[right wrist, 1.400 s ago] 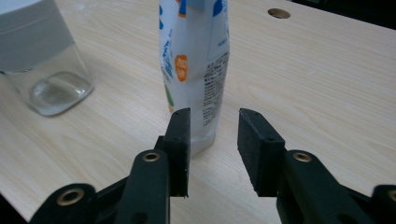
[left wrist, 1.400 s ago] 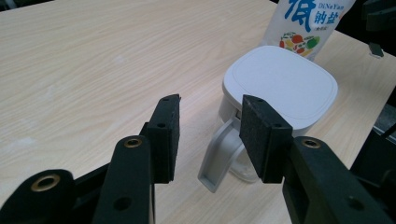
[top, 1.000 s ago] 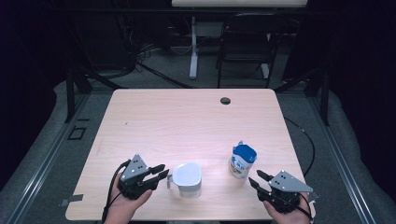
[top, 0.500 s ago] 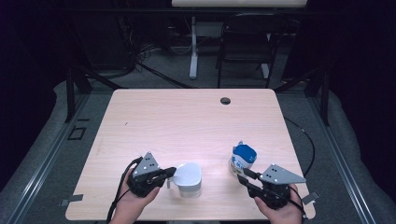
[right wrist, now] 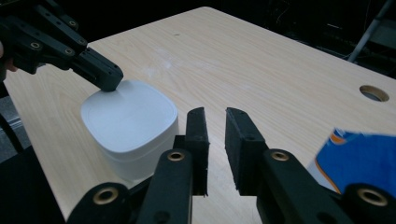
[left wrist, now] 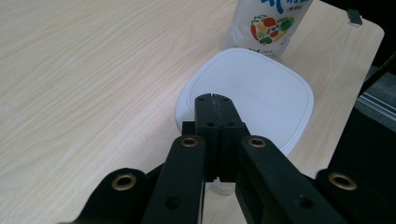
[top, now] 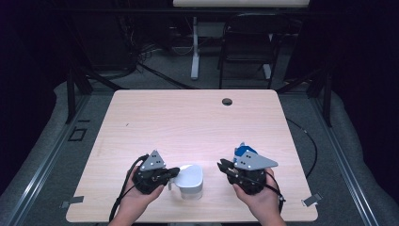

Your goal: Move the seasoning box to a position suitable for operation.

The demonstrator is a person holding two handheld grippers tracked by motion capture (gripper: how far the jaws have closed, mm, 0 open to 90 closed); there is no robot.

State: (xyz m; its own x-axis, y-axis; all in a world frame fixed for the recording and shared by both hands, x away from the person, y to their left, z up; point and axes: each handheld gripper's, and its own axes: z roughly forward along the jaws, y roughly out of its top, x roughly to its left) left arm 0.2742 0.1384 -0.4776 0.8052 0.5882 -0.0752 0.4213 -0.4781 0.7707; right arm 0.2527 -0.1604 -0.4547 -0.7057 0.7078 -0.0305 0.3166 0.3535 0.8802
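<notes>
A white rounded-square container (top: pixel 192 181) (left wrist: pixel 261 93) (right wrist: pixel 128 116) with its lid on stands near the table's front edge. My left gripper (top: pixel 175 173) (left wrist: pixel 214 99) (right wrist: pixel 109 83) is shut, and its tips rest on the lid's left rim with nothing visibly between them. My right gripper (top: pixel 221 165) (right wrist: pixel 215 114) hovers just right of the container, pointing at it. Its jaws have just been closing and now stand a narrow gap apart, with nothing between them. A bottle with a blue cap (top: pixel 241 150) (left wrist: pixel 268 23) (right wrist: pixel 359 158) stands behind the right gripper, partly hidden by it.
The light wooden table (top: pixel 188 122) has a round cable hole (top: pixel 227 101) (right wrist: pixel 373 92) near its far edge. Beyond the table stand a dark chair (top: pixel 244 42) and a white desk leg (top: pixel 195 52). Black cables trail from both grippers over the front edge.
My right gripper has moved left and up, from the front right corner to in front of the bottle, and its jaws have narrowed. My left gripper has shut and shifted slightly right onto the lid's rim.
</notes>
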